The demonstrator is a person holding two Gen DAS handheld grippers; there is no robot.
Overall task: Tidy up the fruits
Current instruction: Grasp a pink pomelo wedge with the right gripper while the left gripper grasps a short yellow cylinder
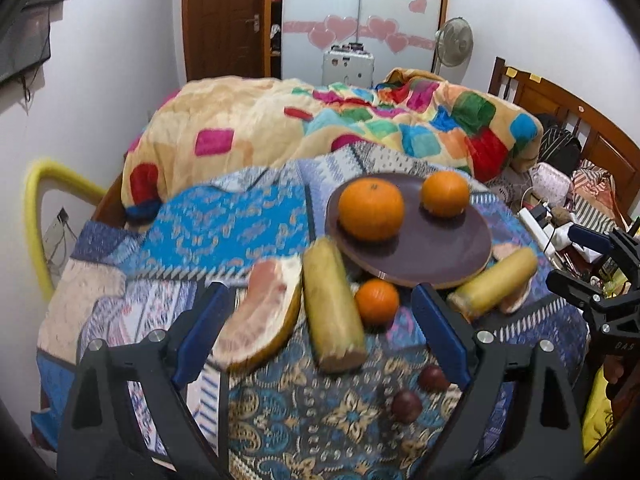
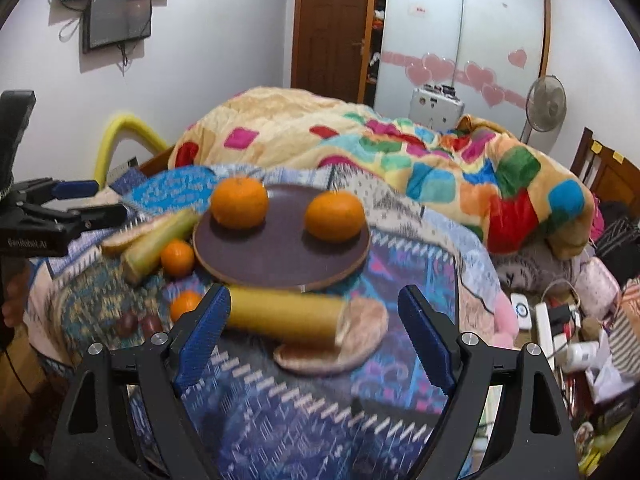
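A dark brown plate (image 1: 436, 246) (image 2: 280, 260) on the patterned bedspread holds two oranges (image 1: 371, 210) (image 1: 446, 193) (image 2: 239, 202) (image 2: 335, 216). In front of the plate lie a pomelo slice (image 1: 260, 320), a yellow sugarcane piece (image 1: 332, 306), a small orange (image 1: 377, 301) and two dark round fruits (image 1: 406, 407). A second sugarcane piece (image 2: 284, 316) and a pomelo slice (image 2: 352, 340) lie at the plate's right. My left gripper (image 1: 320, 336) is open above the sugarcane and small orange. My right gripper (image 2: 314, 336) is open around the second sugarcane piece, not touching it.
A colourful blanket (image 1: 320, 128) is heaped behind the plate. A wooden headboard (image 1: 580, 120), bags, a power strip and cables (image 2: 560, 320) clutter the right side. A yellow tube (image 1: 36, 216) stands at the left bed edge.
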